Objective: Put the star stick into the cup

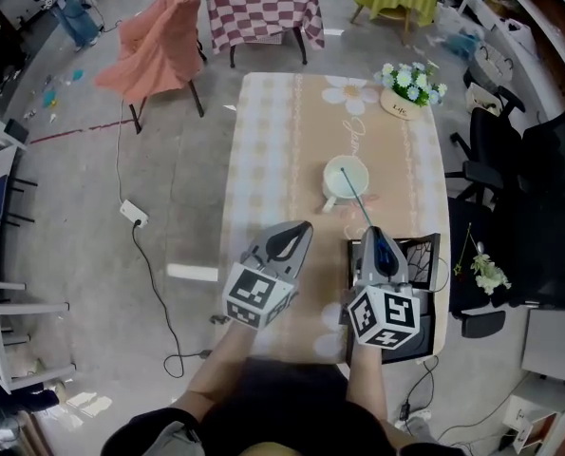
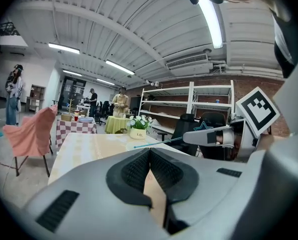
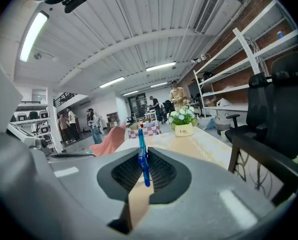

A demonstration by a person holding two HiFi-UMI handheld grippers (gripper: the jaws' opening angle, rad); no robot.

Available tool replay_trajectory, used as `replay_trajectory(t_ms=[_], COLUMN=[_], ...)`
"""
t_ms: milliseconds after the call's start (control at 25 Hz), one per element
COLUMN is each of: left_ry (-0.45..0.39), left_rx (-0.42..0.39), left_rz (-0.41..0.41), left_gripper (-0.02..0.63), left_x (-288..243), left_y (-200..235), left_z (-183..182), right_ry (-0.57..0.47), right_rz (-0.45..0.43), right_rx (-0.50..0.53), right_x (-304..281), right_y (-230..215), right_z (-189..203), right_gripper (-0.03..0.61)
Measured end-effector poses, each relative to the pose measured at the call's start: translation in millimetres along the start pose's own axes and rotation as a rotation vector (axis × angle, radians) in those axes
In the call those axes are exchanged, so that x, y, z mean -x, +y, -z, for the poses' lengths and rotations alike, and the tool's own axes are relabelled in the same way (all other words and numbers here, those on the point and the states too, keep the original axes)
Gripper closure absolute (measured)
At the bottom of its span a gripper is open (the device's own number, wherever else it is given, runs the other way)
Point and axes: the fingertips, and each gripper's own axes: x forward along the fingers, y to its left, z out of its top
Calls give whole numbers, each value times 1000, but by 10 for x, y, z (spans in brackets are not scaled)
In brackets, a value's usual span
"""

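Right gripper point(image 1: 373, 236) clenched on star stick point(image 1: 355, 198), free end aimed at cup point(image 1: 331, 180) for insertion (left gripper point(image 1: 299, 232) closed, empty, idle).

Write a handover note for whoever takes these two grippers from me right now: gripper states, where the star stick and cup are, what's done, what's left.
Left gripper: jaws together, empty, over the near end of the table.
Right gripper: shut on the star stick, star end at the jaws, thin shaft pointing ahead at the cup.
Cup: white, upright, mid-table. In the head view the shaft's tip overlaps its mouth; whether it is inside cannot be told.
Done: stick in hand and aimed.
Left: lower the stick into the cup, then release.
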Motion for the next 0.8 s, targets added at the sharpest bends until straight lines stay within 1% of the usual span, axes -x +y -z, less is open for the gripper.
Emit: replay_trajectory(t_ms=[360,800], left_ry=[40,65], left_rx=[21,53], left_rz=[-4,-11], left_gripper=[604,604], left_x=[-153,-228], left_y=[75,189], left_z=[145,211], right_ry=[35,69], right_rz=[-4,10], right_rx=[-7,-6], right_x=[-235,-407], right_y=[-70,-143], right_z=[81,201], right_gripper=[557,557])
